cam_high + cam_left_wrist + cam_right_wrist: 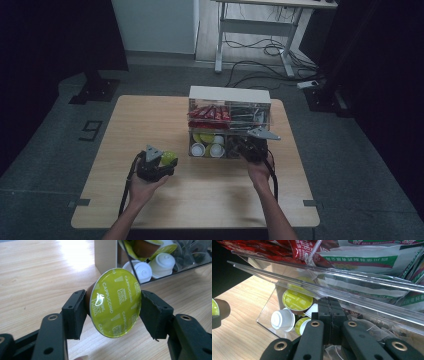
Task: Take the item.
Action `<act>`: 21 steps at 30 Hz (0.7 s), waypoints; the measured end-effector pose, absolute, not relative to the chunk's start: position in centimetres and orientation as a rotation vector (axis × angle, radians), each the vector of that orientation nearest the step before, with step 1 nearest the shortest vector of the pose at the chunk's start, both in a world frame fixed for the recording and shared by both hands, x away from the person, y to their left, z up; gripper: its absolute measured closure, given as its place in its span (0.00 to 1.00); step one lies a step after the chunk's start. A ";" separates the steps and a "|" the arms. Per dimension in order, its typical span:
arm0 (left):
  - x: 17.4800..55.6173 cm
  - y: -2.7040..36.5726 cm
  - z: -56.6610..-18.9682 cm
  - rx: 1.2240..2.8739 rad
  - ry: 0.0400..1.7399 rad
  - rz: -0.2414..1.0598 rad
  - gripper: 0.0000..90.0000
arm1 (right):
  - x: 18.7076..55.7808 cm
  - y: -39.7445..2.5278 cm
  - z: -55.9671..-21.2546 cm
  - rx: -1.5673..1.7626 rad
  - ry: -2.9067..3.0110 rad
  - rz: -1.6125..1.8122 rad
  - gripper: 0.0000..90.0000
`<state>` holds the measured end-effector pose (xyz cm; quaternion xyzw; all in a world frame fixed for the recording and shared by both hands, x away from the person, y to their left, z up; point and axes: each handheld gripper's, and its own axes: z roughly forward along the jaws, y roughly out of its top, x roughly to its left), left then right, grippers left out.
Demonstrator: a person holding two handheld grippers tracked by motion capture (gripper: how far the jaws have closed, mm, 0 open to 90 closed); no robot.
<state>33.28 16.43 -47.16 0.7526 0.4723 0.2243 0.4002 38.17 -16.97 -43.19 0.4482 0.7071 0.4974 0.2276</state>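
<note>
The left gripper (113, 305) fingers (73, 313) clamp a green capsule (115, 302), already outside the clear box (230, 127); the right gripper (329, 315), pressed closed and empty, waits at the box.

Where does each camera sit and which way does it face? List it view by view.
High view: above the person's side, facing forward and down on the table; forearms, both hands.
Left gripper view: rides the left gripper, facing the organizer; its fingers clamp the capsule.
Right gripper view: rides the right gripper, at the organizer's lower compartment; fingers shut.
Shared: the capsule shows in both gripper views.
</note>
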 end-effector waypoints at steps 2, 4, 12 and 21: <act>33.2 16.7 -47.3 1.904 1.201 0.562 0.45 | 38.2 -17.0 -43.2 1.235 1.948 1.369 0.99; 33.1 17.0 -47.7 1.907 1.211 0.557 0.45 | 38.2 -17.0 -43.2 1.235 1.947 1.369 0.99; 33.1 17.8 -49.1 1.923 1.251 0.532 0.45 | 38.1 -16.9 -43.3 1.237 1.942 1.370 0.99; 33.5 18.6 -50.5 1.944 1.303 0.525 0.45 | 38.1 -17.0 -43.4 1.239 1.940 1.369 0.99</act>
